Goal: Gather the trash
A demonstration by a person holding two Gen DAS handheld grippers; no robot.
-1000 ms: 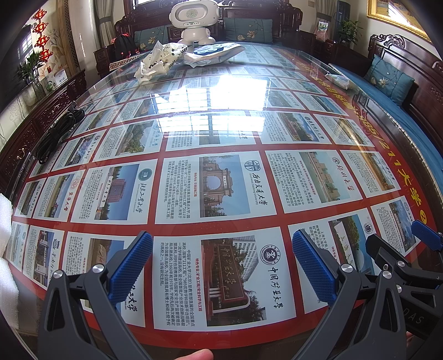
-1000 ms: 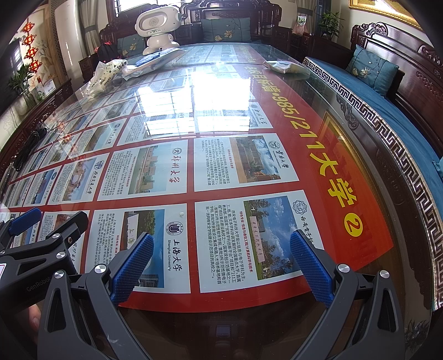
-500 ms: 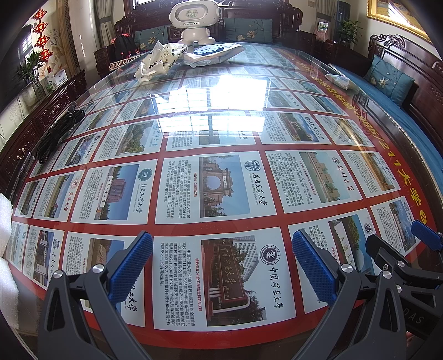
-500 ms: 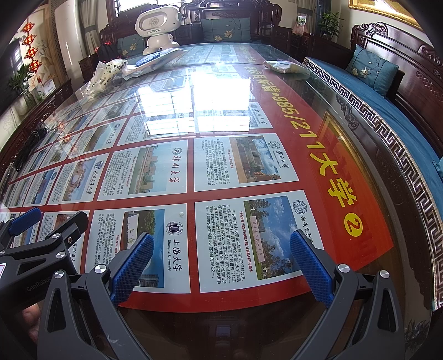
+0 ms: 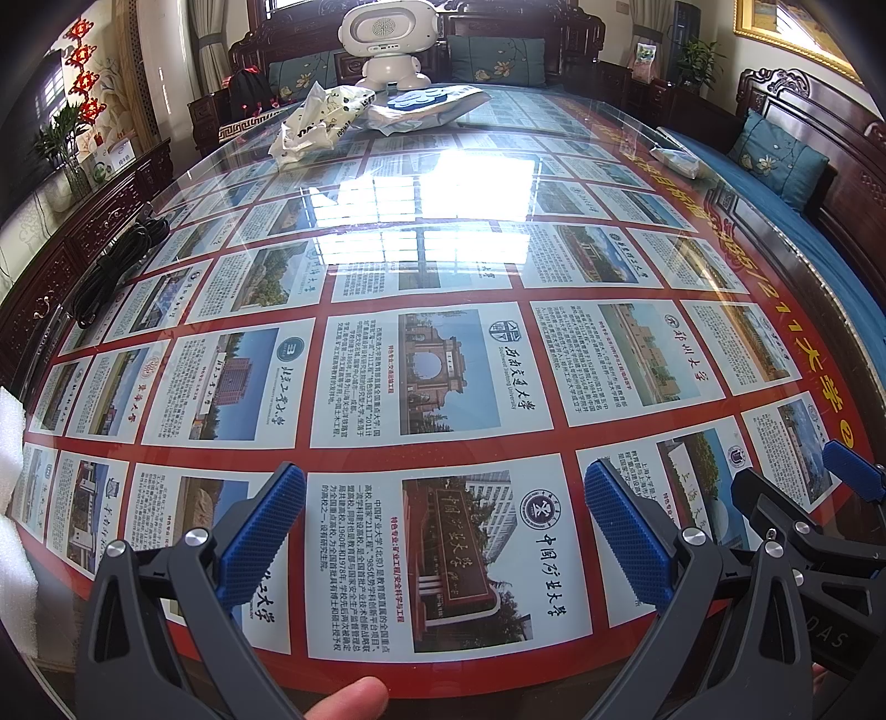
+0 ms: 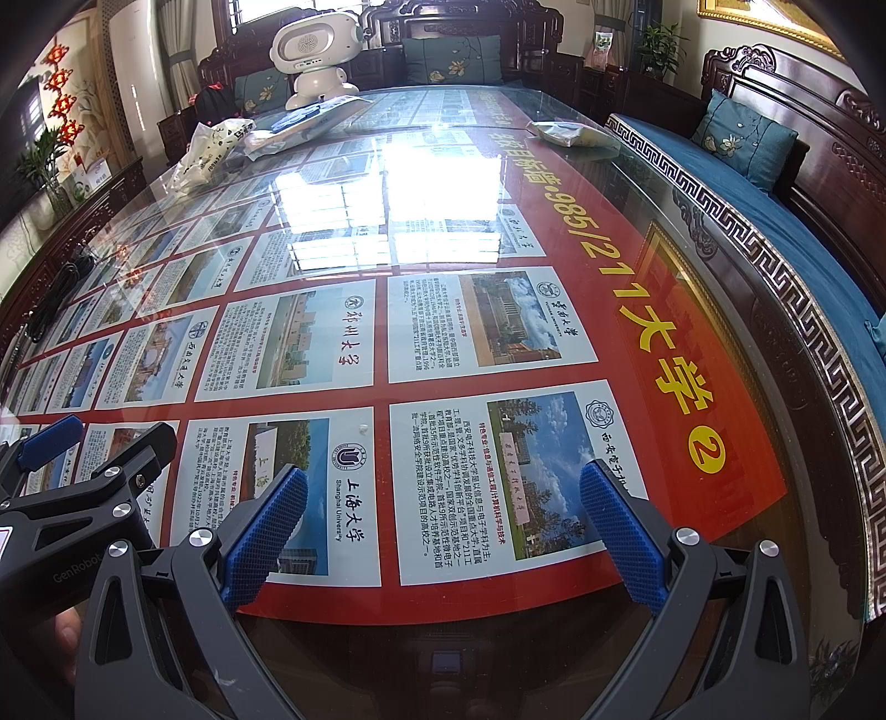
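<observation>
A crumpled white plastic bag (image 5: 315,124) lies at the far end of the glass-topped table (image 5: 432,266); it also shows in the right wrist view (image 6: 207,149). A flat white and blue packet (image 5: 429,108) lies next to it, also in the right wrist view (image 6: 302,124). A small wrapper (image 6: 565,133) lies at the far right edge, also in the left wrist view (image 5: 678,158). My left gripper (image 5: 443,498) is open and empty above the near edge. My right gripper (image 6: 443,498) is open and empty beside it, far from all the trash.
A white toy robot (image 5: 390,39) stands at the table's far end. Black cables (image 5: 105,271) lie along the left edge. White foam (image 5: 11,498) is at the near left. A blue cushioned bench (image 6: 775,183) runs along the right side.
</observation>
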